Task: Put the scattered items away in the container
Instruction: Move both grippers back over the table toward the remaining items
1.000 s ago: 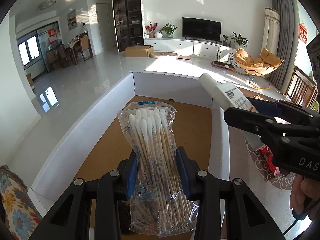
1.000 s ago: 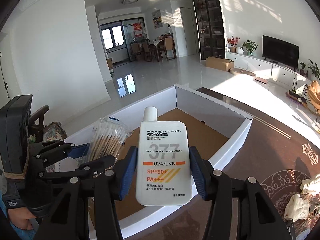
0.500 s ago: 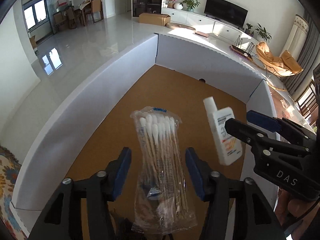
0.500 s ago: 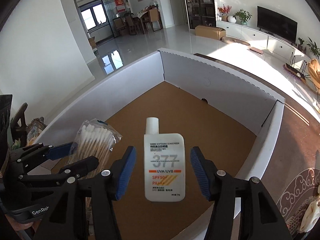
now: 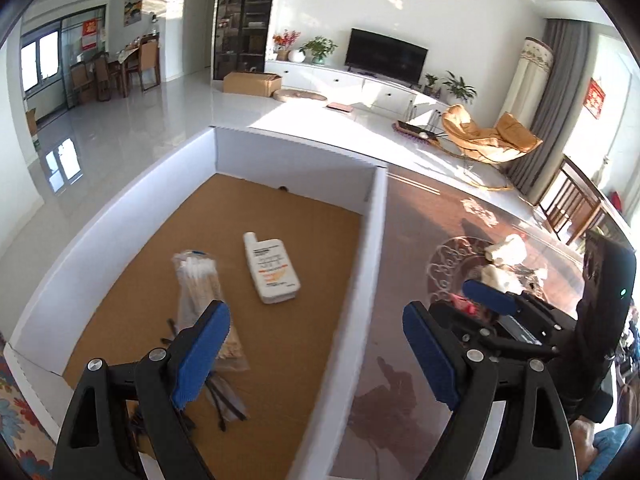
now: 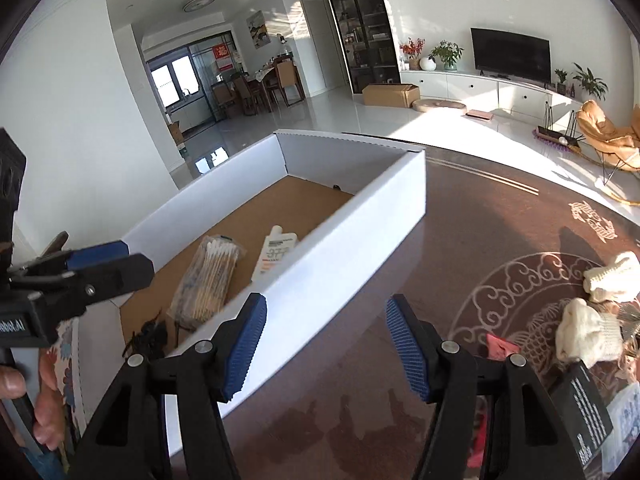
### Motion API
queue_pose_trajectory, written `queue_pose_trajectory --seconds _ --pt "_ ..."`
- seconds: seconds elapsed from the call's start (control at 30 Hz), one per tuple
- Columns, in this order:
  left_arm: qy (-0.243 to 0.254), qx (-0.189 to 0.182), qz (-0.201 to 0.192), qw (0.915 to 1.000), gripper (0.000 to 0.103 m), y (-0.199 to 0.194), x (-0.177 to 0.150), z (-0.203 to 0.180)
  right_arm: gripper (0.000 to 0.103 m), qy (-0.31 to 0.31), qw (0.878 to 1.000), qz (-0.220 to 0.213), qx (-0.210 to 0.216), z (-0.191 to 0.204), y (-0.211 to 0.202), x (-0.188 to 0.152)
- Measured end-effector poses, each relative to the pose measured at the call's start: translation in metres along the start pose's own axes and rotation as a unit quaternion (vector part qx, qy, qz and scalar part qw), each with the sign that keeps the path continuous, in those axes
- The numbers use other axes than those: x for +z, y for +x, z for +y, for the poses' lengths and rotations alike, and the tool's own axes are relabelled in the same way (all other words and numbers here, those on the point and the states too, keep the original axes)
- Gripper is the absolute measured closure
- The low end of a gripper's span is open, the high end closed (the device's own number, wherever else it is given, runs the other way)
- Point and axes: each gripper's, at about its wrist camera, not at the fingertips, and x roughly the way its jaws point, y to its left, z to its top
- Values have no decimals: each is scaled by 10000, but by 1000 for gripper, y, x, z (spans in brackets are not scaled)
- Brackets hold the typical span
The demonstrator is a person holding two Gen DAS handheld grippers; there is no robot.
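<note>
A white cardboard box [image 5: 372, 240] with a brown floor holds a bag of cotton swabs [image 5: 198, 280], a white sunscreen bottle [image 5: 272, 270] and some black hair ties [image 5: 224, 400]. All lie flat on the box floor. My left gripper [image 5: 316, 354] is open and empty, above the box's right wall. My right gripper [image 6: 326, 346] is open and empty, over the dark table just outside the box wall [image 6: 340, 248]. The swabs [image 6: 212, 276] and the bottle [image 6: 276, 254] also show in the right wrist view.
On the dark patterned table [image 6: 460, 240] at the right lie cream knitted items [image 6: 588, 332], a pink item [image 6: 500, 348] and a black card [image 6: 584, 404]. The same pile [image 5: 504, 260] shows in the left wrist view. A flowered cushion [image 5: 16, 420] lies left of the box.
Both grippers opened and let go. The swabs and the sunscreen bottle dropped onto the box floor. Both grippers have pulled back and swung right, towards the table.
</note>
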Motion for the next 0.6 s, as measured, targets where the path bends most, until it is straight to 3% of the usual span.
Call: queue_pose_trajectory --seconds 0.03,0.13,0.2,0.3,0.43,0.6 --pt "111 -251 2 9996 0 -3 -13 -23 39 -112 9997 -39 -236 -11 -22 -25" --pt "519 -943 319 9937 0 15 -58 -88 39 -266 9936 26 -1100 -55 -83 -94" --pt "859 -1108 774 9871 0 50 -90 -126 39 -154 9870 287 -1577 -84 -109 -132" --pt "1299 -1053 1224 9783 0 95 -121 -162 39 144 9801 671 -1861 -115 -129 -176" --pt "1674 -884 1050 9763 0 106 -129 -171 39 278 9786 749 -1898 -121 -135 -199" --pt "1585 -921 1041 9775 0 114 -137 -157 39 169 9798 731 -1854 -105 -114 -193"
